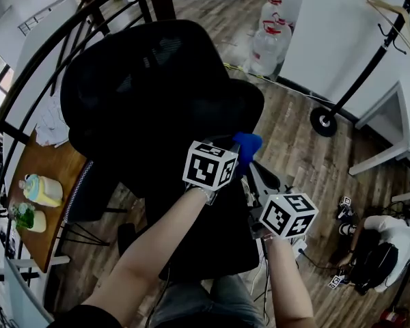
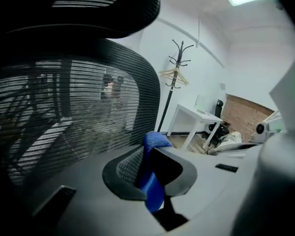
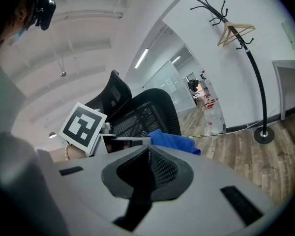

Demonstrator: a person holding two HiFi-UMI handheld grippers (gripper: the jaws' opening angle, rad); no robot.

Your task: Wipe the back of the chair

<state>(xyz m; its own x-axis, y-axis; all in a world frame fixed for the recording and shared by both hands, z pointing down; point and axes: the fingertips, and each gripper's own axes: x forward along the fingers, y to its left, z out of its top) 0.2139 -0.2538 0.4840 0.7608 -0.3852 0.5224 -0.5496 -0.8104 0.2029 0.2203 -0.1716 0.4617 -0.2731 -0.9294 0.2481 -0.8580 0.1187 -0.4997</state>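
A black mesh office chair (image 1: pixel 150 101) stands in front of me, its back (image 2: pixel 73 107) filling the left gripper view. My left gripper (image 1: pixel 234 150) is shut on a blue cloth (image 1: pixel 247 146), which shows pinched between its jaws (image 2: pixel 152 173) close to the mesh back; whether it touches I cannot tell. My right gripper (image 1: pixel 256 219) hangs lower and to the right, jaws shut with nothing in them (image 3: pixel 148 154). In the right gripper view the blue cloth (image 3: pixel 174 142) and the left gripper's marker cube (image 3: pixel 82 127) lie ahead, with the chair (image 3: pixel 145 114) behind.
A coat stand (image 1: pixel 359 80) with a hanger stands at the right by a white desk (image 1: pixel 389 125). Water jugs (image 1: pixel 266 43) sit on the wood floor behind the chair. A wooden table (image 1: pixel 37 197) with bottles is at the left. A person sits on the floor (image 1: pixel 383 244) at lower right.
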